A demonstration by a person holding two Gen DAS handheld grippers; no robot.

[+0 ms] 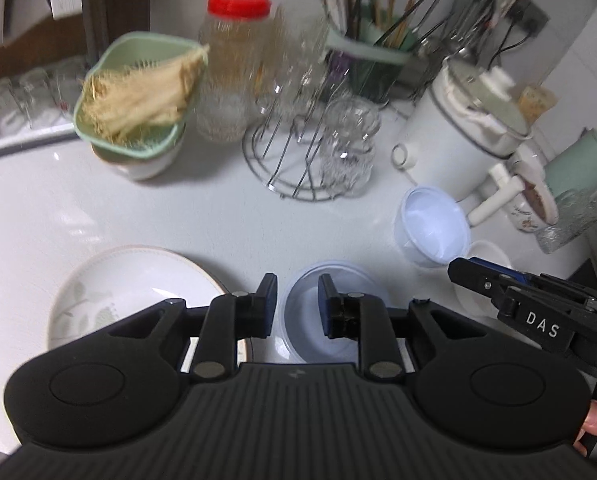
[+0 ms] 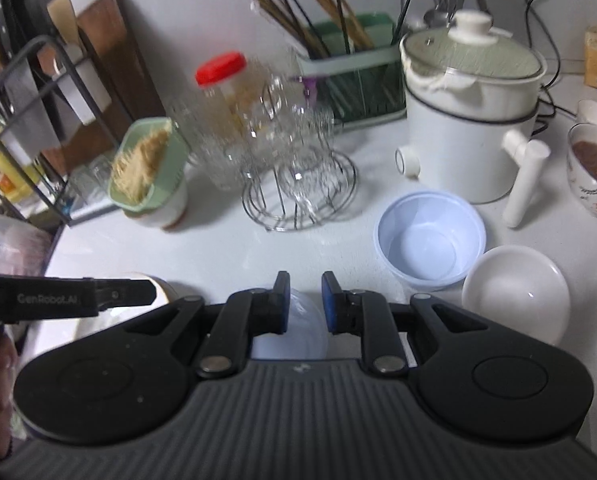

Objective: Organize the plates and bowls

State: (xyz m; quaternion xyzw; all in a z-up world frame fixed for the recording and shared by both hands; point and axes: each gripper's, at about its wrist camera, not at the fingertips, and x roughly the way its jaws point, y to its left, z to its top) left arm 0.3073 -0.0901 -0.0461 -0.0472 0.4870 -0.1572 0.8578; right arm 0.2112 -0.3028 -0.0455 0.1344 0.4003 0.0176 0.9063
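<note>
White stone-like counter (image 1: 38,216) carries everything here, and it is crowded toward the back, which is where trouble would come from. The biggest thing at risk is the white electric pot (image 2: 466,120) with its long handle (image 2: 524,184) sticking out toward the bowls; a careless sweep past it could knock it or drag its cord. Next, the wire rack (image 2: 298,196) of drinking glasses (image 1: 348,148) stands near the working area, and a bump there would likely mean broken glass.

Of the task's own things, the patterned plate (image 1: 138,288) lies at the front left, just beside a clear plastic bowl (image 1: 302,320) right under the left gripper (image 1: 297,306). A second clear plastic bowl (image 2: 430,236) sits further back toward the pot, touching or nearly touching a white ceramic bowl (image 2: 516,294) on its right.

Both tools hover above the counter. The left gripper's jaws stand a little apart with nothing between the pads; the right gripper (image 2: 305,304) is the same, a narrow gap and empty. In my judgement, such narrow jaws would need widening before taking any rim, or they would push the light plastic bowl away. The two tools also hang close together and could clash
</note>
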